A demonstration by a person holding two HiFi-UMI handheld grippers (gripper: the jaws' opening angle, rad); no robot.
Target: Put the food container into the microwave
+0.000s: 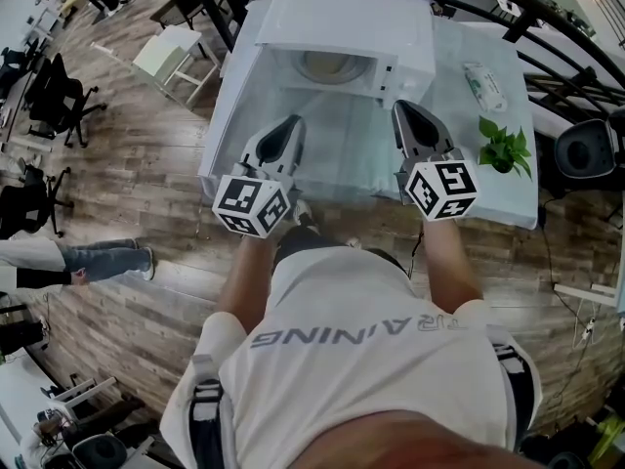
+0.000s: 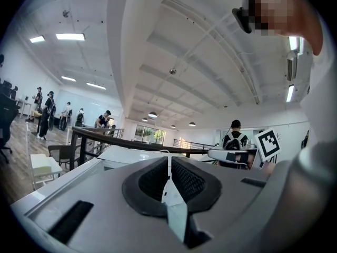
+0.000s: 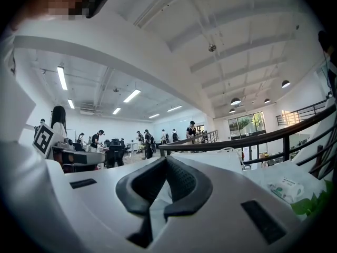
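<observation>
The desk carries a white microwave with its door open. In front of the microwave, the left tongs and right tongs are both closed and empty. Inside the microwave lies a round pale dish, apparently the food container. To the right of the microwave are a potted plant and a packet.

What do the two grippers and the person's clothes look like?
Both the left gripper and the right gripper are pale grey with black ribbed pads. Each carries a white cube with black square markers. The person wears a white T-shirt with grey lettering.
</observation>
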